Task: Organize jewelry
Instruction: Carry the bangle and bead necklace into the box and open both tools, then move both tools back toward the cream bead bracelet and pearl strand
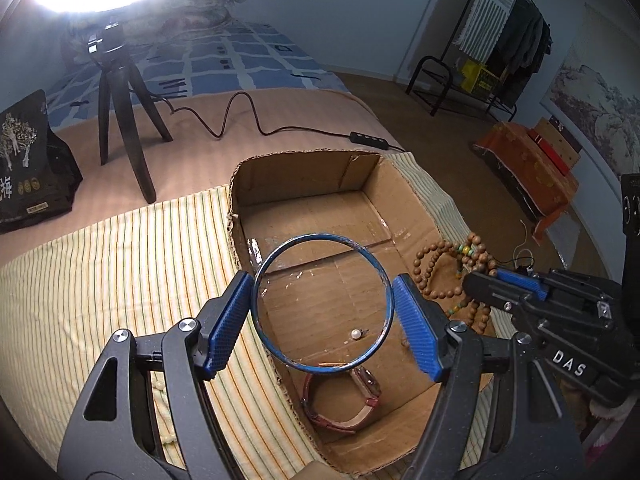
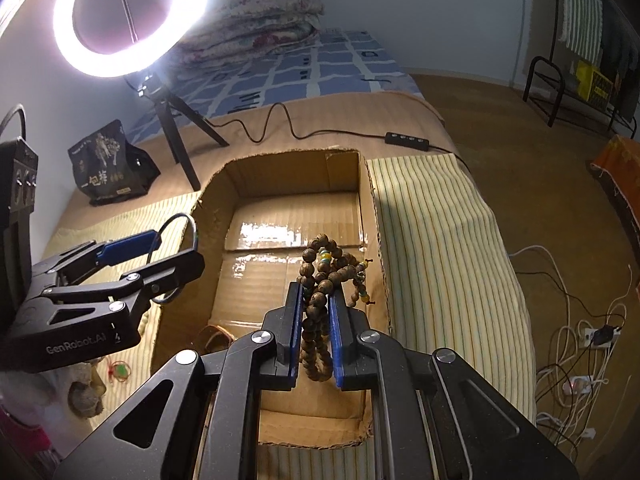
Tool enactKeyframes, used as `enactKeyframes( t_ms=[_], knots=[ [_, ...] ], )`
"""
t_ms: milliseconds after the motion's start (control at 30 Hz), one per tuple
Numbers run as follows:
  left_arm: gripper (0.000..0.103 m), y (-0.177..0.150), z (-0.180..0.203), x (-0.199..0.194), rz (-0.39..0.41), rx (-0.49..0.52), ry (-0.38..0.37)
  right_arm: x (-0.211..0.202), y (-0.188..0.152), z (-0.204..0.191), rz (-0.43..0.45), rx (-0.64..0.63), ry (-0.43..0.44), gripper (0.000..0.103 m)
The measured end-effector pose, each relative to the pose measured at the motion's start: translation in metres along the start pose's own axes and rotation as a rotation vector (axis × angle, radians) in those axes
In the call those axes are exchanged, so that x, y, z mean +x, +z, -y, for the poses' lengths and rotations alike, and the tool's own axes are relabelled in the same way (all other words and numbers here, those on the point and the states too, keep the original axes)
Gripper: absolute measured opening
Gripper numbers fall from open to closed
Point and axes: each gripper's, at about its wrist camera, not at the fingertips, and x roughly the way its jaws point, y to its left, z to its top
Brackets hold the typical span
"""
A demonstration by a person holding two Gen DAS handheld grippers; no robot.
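Two pickups in hand at once here. Left gripper (image 1: pixel 322 304) clamped across a thin blue bangle (image 1: pixel 322 304), pads on opposite sides of the hoop, held up over the near-left part of the cardboard box (image 1: pixel 304 184). Right gripper (image 2: pixel 314 336) squeezed shut on a bundle of wooden prayer beads (image 2: pixel 332 268), loops spilling out above and below the pads, hanging over the box's right side near the wall.

Already down in the box: a red-strap watch (image 1: pixel 344 404) at the near edge and a tiny pearl earring (image 1: pixel 355 334) just beyond it on the floor of the box. Box itself sitting on a striped cloth (image 1: pixel 120 260) spread over the bed. Something small and pale on the cloth by the left edge, too blurry to call.

Handling guesses: bangle looks rigid, light and slick, so a pinch across the diameter seems fine but probably prone to twisting or popping out if squeezed hard. Beads totally floppy, no shape of their own, likely to swing and snag on the box wall, so best grabbed as a bunched clump like now rather than by one strand. Pearl looks like the nasty one, tiny and rolly, worth not dropping the bangle on it.

Probably just lowering and letting go from here, bangle away from the watch, beads toward the far right corner.
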Motion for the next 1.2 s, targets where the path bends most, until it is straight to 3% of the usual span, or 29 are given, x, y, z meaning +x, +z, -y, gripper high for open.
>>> enactKeyframes(
  t_ms=[133,200,233,267,833,1200],
  knots=[
    [0.074,0.001,-0.002,0.003,-0.018,-0.018,-0.004,0.004,-0.003,-0.001,-0.015,-0.013,-0.004,0.014],
    [0.074,0.001,-0.003,0.004,-0.025,-0.026,-0.002,0.005,-0.004,-0.001,-0.019,-0.018,-0.012,0.034],
    [0.074,0.001,-0.003,0.004,-0.025,-0.026,0.002,0.004,-0.004,-0.001,-0.015,-0.017,-0.016,0.049],
    [0.074,0.001,-0.004,0.004,-0.024,-0.026,0.007,0.003,-0.004,-0.001,-0.008,-0.016,-0.016,0.056],
    [0.075,0.002,-0.013,-0.023,0.020,-0.029,0.023,-0.006,-0.006,-0.012,0.004,-0.035,-0.044,0.056],
    [0.075,0.000,-0.047,-0.068,0.085,-0.045,0.047,-0.018,-0.005,-0.034,0.032,-0.048,-0.024,0.059]
  ],
)
